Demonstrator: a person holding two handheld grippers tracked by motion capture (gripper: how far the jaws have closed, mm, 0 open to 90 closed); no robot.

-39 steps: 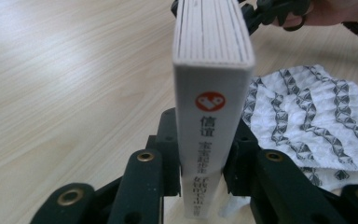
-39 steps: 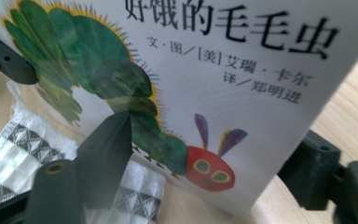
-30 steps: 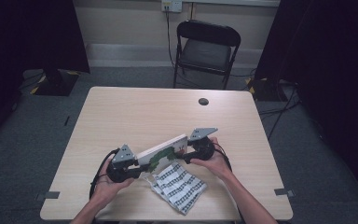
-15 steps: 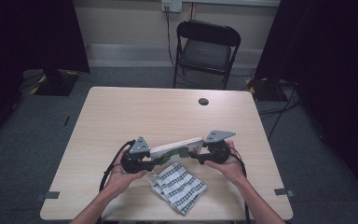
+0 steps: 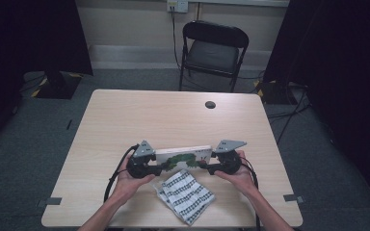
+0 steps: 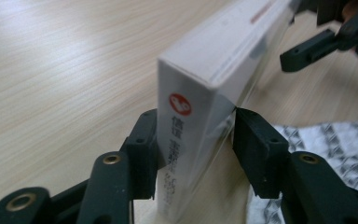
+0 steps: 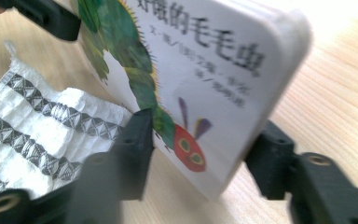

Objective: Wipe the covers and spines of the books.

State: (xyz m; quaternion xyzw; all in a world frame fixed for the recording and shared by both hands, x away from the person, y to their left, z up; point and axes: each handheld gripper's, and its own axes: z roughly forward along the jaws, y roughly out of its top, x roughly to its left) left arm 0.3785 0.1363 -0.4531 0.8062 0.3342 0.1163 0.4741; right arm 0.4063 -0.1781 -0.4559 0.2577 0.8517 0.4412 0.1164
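Book: I hold the picture book (image 5: 183,157) on edge, just beyond the patterned cloth (image 5: 185,194).
Left gripper (image 5: 150,169): pinching its spine end.
Right gripper (image 5: 207,166): pinching its other end.

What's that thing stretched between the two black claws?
A picture book with a green caterpillar cover, gripped at its ends by the left gripper and right gripper, seen in the high view.

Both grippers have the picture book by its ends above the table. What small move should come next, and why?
Probably lower the picture book a little, level, onto the bare table just beyond the patterned cloth. The left gripper and right gripper each clamp one end, and the book stands on edge between them, off the cloth.
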